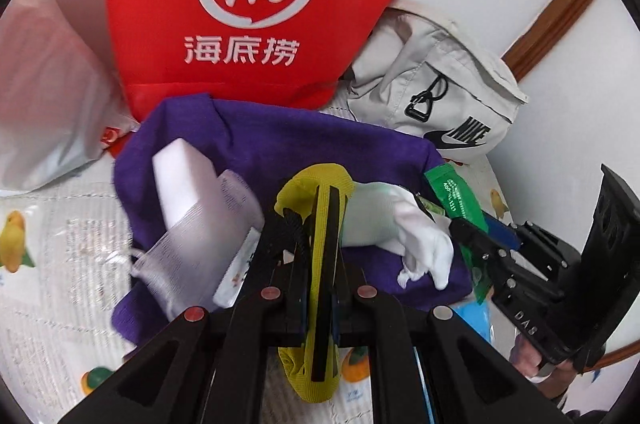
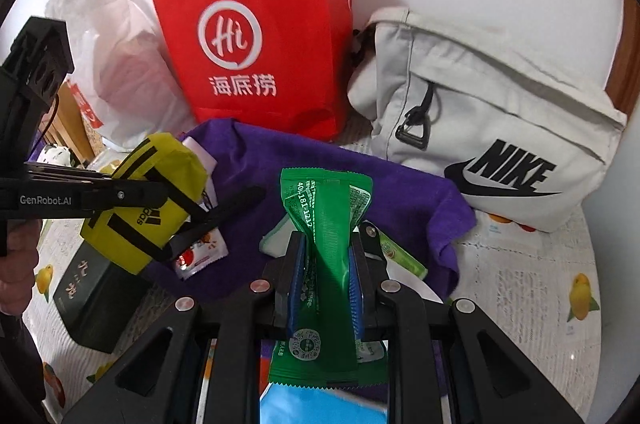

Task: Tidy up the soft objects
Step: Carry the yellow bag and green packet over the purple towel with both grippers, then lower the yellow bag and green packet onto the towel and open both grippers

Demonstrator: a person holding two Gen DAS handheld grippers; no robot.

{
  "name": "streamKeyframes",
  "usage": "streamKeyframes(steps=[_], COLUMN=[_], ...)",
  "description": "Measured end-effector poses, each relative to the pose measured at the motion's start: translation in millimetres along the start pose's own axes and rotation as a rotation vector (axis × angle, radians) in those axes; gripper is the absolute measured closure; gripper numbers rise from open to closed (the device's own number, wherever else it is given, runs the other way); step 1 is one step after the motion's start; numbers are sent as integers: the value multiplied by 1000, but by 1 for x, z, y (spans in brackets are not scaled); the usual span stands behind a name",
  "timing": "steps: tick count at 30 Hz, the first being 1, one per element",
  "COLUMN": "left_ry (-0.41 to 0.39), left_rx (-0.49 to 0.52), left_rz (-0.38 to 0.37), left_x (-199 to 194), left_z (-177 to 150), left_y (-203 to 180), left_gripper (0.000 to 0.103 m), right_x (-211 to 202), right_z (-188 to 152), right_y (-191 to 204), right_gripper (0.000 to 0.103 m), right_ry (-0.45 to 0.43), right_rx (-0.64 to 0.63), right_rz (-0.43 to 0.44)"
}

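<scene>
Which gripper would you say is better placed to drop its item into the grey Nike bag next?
Probably right. The right gripper, clamping the green packet, sits nearer the grey Nike bag; the left gripper, holding the yellow pouch, faces the red bag.

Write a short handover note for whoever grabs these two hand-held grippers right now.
Left hand-held gripper: shut on the yellow Adidas pouch, held above the purple cloth.
Right hand-held gripper: shut on the green packet, also over the cloth.
Behind the cloth: red paper bag, grey Nike bag, white plastic bag.
Done: both items picked up.
Left: neither is stowed yet; a white cloth and small packets remain on the purple cloth.
</scene>
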State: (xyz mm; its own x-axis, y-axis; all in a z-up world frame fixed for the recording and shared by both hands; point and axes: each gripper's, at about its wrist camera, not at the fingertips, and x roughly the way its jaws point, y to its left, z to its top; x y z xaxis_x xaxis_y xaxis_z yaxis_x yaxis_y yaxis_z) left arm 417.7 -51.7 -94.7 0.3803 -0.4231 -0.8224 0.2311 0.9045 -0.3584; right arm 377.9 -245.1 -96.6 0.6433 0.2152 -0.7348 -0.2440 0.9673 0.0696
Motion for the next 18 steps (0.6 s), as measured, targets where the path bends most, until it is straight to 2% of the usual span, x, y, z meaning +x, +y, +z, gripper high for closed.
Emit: streamKeyframes(steps=[4, 14, 16, 18], left_ry=[36, 94, 97, 104], left_rx=[-4, -27, -17, -5], left_rz=[-23, -14, -5, 39], left_x=[19, 54, 57, 58], left_z=[6, 15, 17, 19], left_y=[-1, 3, 2, 2], left_gripper=[95, 95, 91, 75], right_x=[13, 41, 45, 45], right_z=[2, 2, 3, 4], right_y=[-2, -4, -5, -4], right_gripper=[82, 79, 76, 72], right_ry=[25, 87, 92, 89], right_rx=[0, -4, -4, -6], right_rz=[-1, 6, 8, 12])
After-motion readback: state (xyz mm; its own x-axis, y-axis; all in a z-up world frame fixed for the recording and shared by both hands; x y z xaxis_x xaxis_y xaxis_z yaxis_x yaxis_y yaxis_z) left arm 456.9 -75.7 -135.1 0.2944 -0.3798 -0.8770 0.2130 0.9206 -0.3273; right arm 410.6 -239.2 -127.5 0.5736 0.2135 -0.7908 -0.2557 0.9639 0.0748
